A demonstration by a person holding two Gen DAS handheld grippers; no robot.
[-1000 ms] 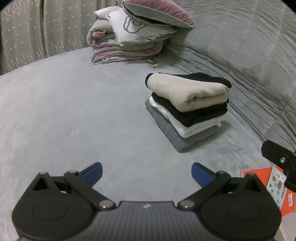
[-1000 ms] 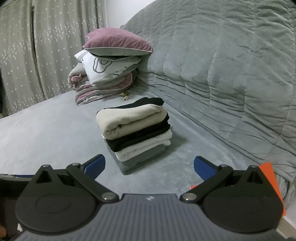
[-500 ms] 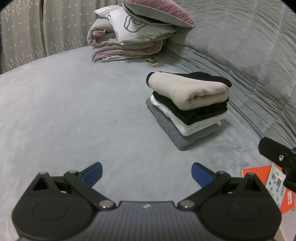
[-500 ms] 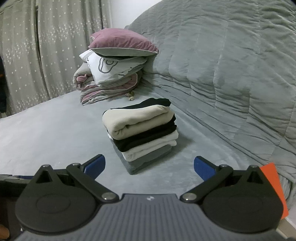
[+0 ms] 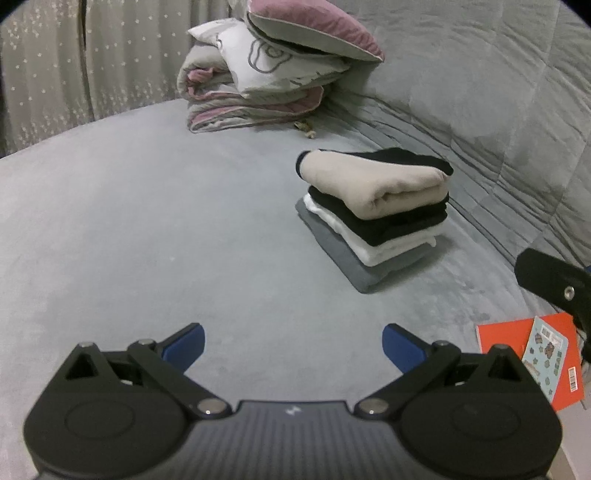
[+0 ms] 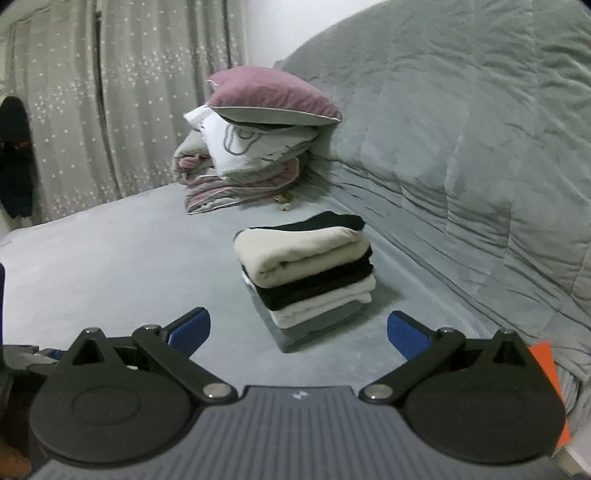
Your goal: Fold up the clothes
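Ahead of the left gripper (image 5: 291, 345) and to its right, a stack of folded clothes (image 5: 373, 218) rests on the grey bed (image 5: 129, 229), well apart from the blue fingertips (image 5: 184, 345). The stack has four layers: a grey garment (image 5: 343, 264) at the bottom, a white garment (image 5: 384, 247) on it, a black garment (image 5: 399, 221) above that, and a beige garment (image 5: 369, 181) on top with a black edge showing at its far side. The left gripper's jaws stand wide apart and hold nothing. The right gripper (image 6: 297, 330) likewise has its jaws spread wide and empty; in its view the same stack lies directly ahead, between and beyond the two fingertips, not touching either. Part of the right gripper's black body appears at the right edge of the left wrist view. Farther ahead, beyond the stack, a pile of bedding (image 5: 255, 99) lies on the bed with a white patterned pillow (image 5: 280, 68) and a mauve pillow (image 5: 314, 29) on top. A grey quilted cover (image 6: 461, 129) rises to the right of the stack. An orange booklet (image 5: 517, 347) with a sticker sheet on it lies at the bed's near right edge, just right of the left gripper. Dotted curtains (image 6: 110, 110) hang at the far left
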